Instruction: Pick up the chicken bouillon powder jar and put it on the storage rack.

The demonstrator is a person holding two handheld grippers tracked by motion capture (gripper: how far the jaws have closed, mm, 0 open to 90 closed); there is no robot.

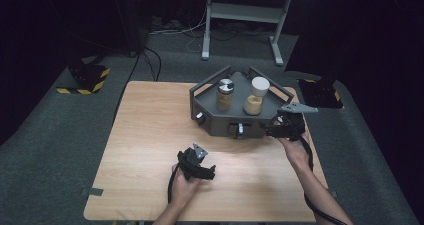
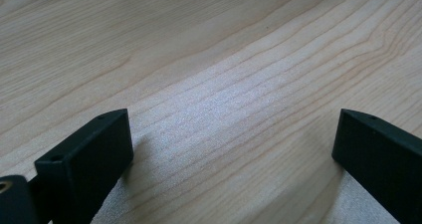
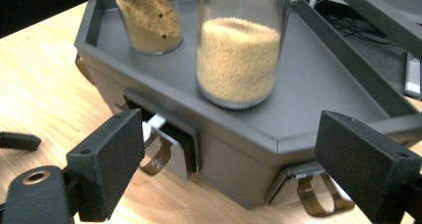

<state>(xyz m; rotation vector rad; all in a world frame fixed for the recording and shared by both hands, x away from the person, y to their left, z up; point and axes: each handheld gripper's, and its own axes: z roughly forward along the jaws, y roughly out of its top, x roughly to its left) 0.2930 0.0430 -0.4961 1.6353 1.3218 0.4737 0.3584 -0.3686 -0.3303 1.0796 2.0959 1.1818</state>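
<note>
right gripper [image 3: 224, 159]: parted, empty | facing grey rack [image 3: 318, 84] | left gripper [image 2: 234, 149]: wide, empty

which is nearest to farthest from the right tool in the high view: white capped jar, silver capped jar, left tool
1. white capped jar, on the grey tray just beside the right tool
2. silver capped jar, further left on the tray
3. left tool, down on the near table

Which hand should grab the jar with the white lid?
The right. The right gripper hangs open beside the grey tray, and the jar stands just past its jaws. The left gripper rests over bare table, farther off.
</note>
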